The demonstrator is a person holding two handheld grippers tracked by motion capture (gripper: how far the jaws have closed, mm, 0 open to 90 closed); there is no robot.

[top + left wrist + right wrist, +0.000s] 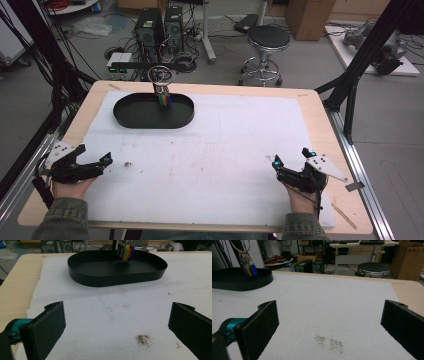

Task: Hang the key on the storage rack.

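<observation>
A bunch of coloured key tags (163, 100) hangs upright on metal rings (161, 74) over the far side of a black oval tray (131, 117). The tags show red, yellow, green and blue, and their lower ends dip inside the tray near its far wall; whether they touch the tray floor cannot be told. In the left gripper view the same key tags (125, 252) stand at the far rim of the tray (100, 280). In the right gripper view the key tags (250, 269) hang on their rings just above the tray (242, 281).

The tray sits on a white mat (215, 150) that covers most of the wooden bench (327, 130); a few dark smudges mark the mat on your side of the tray.

Your left gripper (95, 161) rests on the mat well apart from the tray, on your side of it and to its left. Its jaws stand wide apart and hold nothing. Your right gripper (291, 158) rests well apart from the tray, on your side and far to its right. Its jaws are also spread wide and empty.

Beyond the tray, past the bench edge, a round stool (267, 40) and two computer towers (159, 27) stand on the floor.
</observation>
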